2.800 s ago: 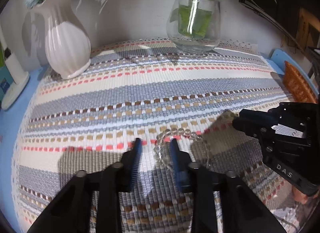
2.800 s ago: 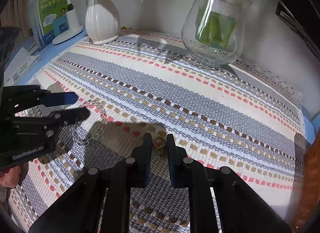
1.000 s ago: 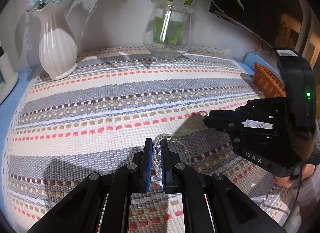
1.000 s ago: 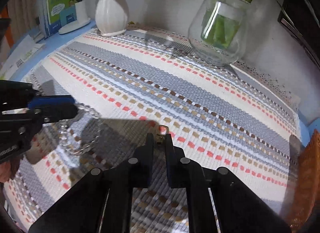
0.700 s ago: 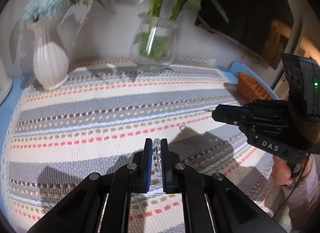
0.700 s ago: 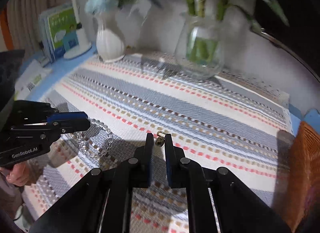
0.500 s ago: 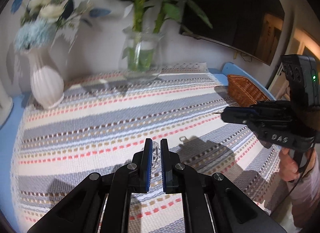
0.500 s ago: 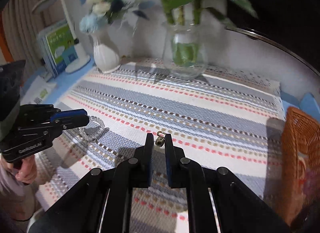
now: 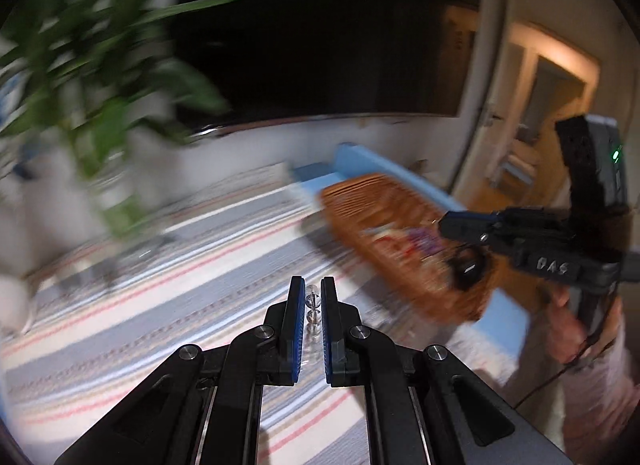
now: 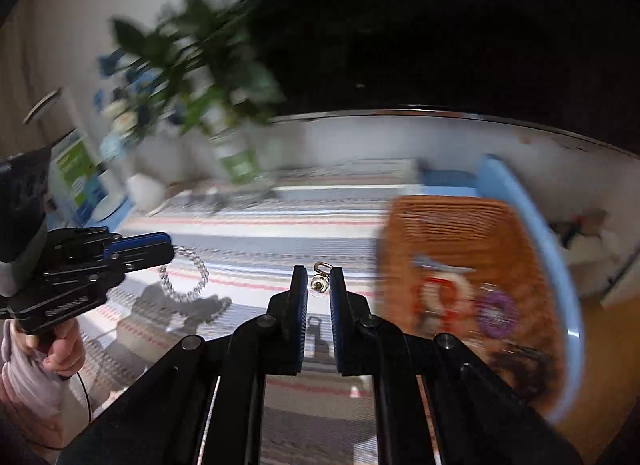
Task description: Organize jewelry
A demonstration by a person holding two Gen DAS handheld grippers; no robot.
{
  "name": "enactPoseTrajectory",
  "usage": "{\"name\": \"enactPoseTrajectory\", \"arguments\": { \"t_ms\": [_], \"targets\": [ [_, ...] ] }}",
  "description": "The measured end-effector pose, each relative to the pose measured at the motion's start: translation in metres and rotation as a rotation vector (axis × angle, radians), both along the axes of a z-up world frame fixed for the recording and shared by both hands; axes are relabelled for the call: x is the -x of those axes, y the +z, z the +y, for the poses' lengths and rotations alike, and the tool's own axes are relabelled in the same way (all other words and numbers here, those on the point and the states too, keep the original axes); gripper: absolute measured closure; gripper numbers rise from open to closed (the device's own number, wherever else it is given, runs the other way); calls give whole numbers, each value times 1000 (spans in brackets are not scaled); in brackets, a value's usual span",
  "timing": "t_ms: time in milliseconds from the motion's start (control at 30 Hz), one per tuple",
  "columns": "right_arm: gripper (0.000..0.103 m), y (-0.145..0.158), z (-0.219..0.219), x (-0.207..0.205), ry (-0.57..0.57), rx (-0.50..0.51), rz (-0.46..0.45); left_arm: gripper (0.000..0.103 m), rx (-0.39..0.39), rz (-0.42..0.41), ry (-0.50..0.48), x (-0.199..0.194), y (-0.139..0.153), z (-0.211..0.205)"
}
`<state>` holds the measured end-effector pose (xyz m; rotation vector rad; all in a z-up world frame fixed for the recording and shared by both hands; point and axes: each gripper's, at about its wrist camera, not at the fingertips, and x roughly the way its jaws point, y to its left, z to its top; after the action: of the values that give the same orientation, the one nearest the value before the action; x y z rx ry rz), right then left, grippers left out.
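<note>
My left gripper [image 9: 313, 290] is shut on a clear bead bracelet [image 9: 312, 305], held in the air above the striped mat; in the right wrist view the bracelet [image 10: 185, 277] hangs as a loop from that gripper [image 10: 170, 252]. My right gripper [image 10: 318, 280] is shut on a small gold earring [image 10: 319, 284] and holds it above the mat, left of the wicker basket [image 10: 452, 225]. In the left wrist view the right gripper [image 9: 444, 223] is over the basket [image 9: 368, 201]. The views are motion-blurred.
The basket holds a purple ring-shaped piece [image 10: 498, 313], a red and white piece [image 10: 440, 289] and a dark item [image 10: 520, 365]. A glass vase with a green plant [image 10: 234, 161] and a white vase [image 10: 144, 185] stand at the back. The striped mat [image 9: 160, 289] lies on a blue table.
Both grippers have closed on their pieces, lifted them off the mat and swung right toward the basket, which now fills the right of both views.
</note>
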<state>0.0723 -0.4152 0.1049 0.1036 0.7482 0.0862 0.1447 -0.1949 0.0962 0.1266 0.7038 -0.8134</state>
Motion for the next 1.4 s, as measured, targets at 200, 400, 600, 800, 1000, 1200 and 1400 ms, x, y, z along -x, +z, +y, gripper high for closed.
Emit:
{"name": "enactPoseTrajectory", "arguments": {
  "t_ms": [200,400,600,800,1000,1200,1400],
  "targets": [
    [92,5,-78,21,-148,-87,10,96,35,26,-116,-9,15,-89],
    [92,-23,-118,23,-244,-113,84,96,60,76,-166,-27,-2,-156],
    [92,-53,-137,10,-275,-138,146,96,32,119,-199,-29,-32,-196],
    [92,-67,-142,1,-297,-134,181,96,-32,111,-217,-26,-53,-213],
    [87,-71,-148,-3,-324,-110,199,66,-54,116,-209,-24,-55,-211],
    [81,-64,-145,10,-328,-133,175,57,-44,51,-172,-5,-41,-184],
    [63,-43,-96,34,-320,-59,86,57,-4,-76,-7,29,-26,-119]
  ]
}}
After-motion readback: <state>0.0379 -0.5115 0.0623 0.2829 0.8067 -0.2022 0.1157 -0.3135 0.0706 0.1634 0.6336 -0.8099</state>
